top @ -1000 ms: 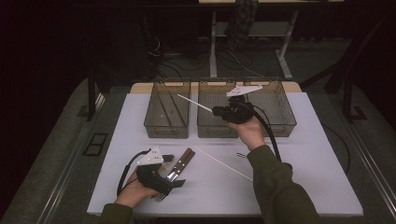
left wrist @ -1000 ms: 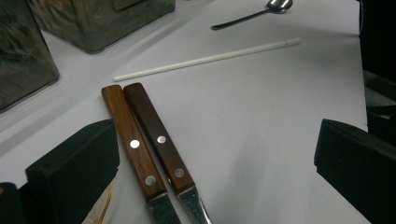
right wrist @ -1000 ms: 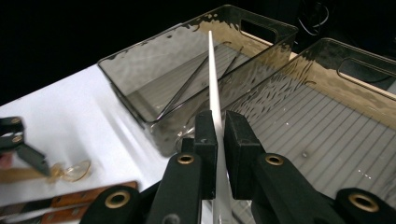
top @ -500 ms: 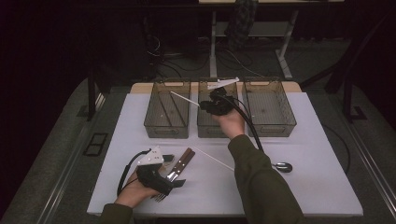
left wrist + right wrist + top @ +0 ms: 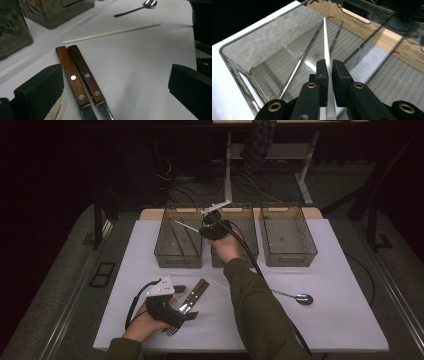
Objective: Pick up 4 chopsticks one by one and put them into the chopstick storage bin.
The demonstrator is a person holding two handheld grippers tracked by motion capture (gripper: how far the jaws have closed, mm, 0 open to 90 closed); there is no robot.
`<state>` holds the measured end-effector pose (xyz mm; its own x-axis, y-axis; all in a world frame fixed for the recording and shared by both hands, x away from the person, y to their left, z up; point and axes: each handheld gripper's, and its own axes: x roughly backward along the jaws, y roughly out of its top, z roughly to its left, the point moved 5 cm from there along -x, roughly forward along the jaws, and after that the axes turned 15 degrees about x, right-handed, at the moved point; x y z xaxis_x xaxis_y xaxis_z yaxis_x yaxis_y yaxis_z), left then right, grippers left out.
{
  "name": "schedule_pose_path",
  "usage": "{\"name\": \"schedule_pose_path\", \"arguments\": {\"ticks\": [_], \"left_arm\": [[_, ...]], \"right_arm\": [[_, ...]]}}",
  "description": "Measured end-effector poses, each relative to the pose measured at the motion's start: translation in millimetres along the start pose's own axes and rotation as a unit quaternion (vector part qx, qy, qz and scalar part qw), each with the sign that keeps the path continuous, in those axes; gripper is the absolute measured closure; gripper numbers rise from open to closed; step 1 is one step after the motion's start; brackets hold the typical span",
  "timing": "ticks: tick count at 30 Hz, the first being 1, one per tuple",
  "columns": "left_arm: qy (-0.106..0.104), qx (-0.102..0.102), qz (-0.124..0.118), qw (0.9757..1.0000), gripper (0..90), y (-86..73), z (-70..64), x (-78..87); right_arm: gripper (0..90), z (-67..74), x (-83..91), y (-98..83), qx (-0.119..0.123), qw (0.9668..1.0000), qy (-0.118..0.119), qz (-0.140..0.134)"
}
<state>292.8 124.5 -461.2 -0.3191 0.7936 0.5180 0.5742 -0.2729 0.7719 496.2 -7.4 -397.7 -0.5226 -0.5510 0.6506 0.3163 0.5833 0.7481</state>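
My right gripper (image 5: 210, 226) is shut on a thin white chopstick (image 5: 324, 35) and holds it over the left clear bin (image 5: 165, 251). The stick's free end (image 5: 179, 223) points left over that bin. Inside the bin lie thin sticks (image 5: 299, 63). Near the table's front my left gripper (image 5: 186, 309) rests open. Two wooden-handled knives (image 5: 75, 80) lie side by side between its wide-apart jaws, untouched. A second white chopstick (image 5: 112, 32) lies on the table beyond the knives.
A middle bin (image 5: 250, 251) and a right bin (image 5: 287, 251) stand in a row beside the left one at the back. A metal spoon (image 5: 299, 297) lies on the white table (image 5: 330, 320) at the right. A fork's tines (image 5: 170, 331) show under my left hand.
My right gripper has carried the chopstick leftward, from the right bin across the middle one to the left bin. My left gripper and the knives have stayed put.
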Motion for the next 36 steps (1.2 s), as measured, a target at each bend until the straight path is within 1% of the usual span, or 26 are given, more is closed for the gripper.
{"name": "schedule_pose_path", "arguments": {"ticks": [2, 7, 12, 16, 17, 18, 19, 22, 26, 28, 31, 34, 36], "left_arm": [[-0.001, 0.0, -0.001, 1.0, 0.0, 0.0, -0.1, 0.3], [-0.001, -0.001, -0.002, 1.0, 0.0, 0.3, -0.3, 0.6], [-0.002, 0.001, -0.005, 1.0, 0.0, 0.5, -0.2, 1.6], [-0.003, 0.002, -0.005, 1.0, 0.0, 0.6, -0.2, 1.7], [-0.004, 0.002, -0.004, 1.0, 0.0, 0.4, -0.2, 1.6], [-0.004, 0.001, -0.004, 1.0, 0.0, 0.4, -0.2, 1.5], [-0.004, 0.002, -0.005, 1.0, 0.0, 0.4, -0.1, 1.6], [-0.004, 0.001, -0.005, 1.0, 0.0, 0.5, 0.3, 1.8], [-0.003, 0.0, -0.004, 1.0, 0.0, 0.4, 0.0, 1.6], [-0.003, 0.0, -0.003, 1.0, 0.0, 0.3, 0.2, 1.4], [-0.002, -0.002, -0.001, 1.0, 0.0, 0.0, 0.4, 1.3], [-0.001, -0.004, -0.002, 1.0, 0.0, 0.2, 0.2, 1.5], [-0.001, -0.003, -0.001, 1.0, 0.0, 0.1, 0.4, 1.3]], "right_arm": [[83.7, 3.4, -5.8, 4.0, 0.0, 1.0, 0.001, 0.004], [83.7, 11.2, -18.1, 13.5, 0.008, 0.9999, 0.002, 0.013], [83.7, 17.7, -31.1, 21.2, 0.009, 0.9997, 0.003, 0.025], [83.2, 20.7, -39.3, 25.5, 0.011, 0.9994, -0.007, 0.031], [82.1, 21.2, -40.7, 26.5, 0.011, 0.9995, -0.005, 0.029], [78.0, 21.8, -41.7, 27.4, 0.01, 0.9997, 0.002, 0.024], [69.3, 22.2, -42.6, 28.3, 0.005, 0.9998, 0.007, 0.02], [61.2, 23.2, -39.4, 29.9, 0.008, 0.9998, 0.004, 0.017], [55.9, 20.9, -29.4, 29.5, 0.002, 0.9999, 0.009, 0.009], [53.7, 20.0, -23.1, 28.3, -0.004, 0.9998, 0.018, 0.001], [51.1, 19.0, -12.3, 24.0, -0.005, 0.9994, 0.031, -0.013], [47.5, 19.5, -1.1, 17.1, -0.002, 0.9985, 0.049, -0.023], [45.3, 20.5, 6.9, 12.0, 0.006, 0.998, 0.056, -0.028]]}}
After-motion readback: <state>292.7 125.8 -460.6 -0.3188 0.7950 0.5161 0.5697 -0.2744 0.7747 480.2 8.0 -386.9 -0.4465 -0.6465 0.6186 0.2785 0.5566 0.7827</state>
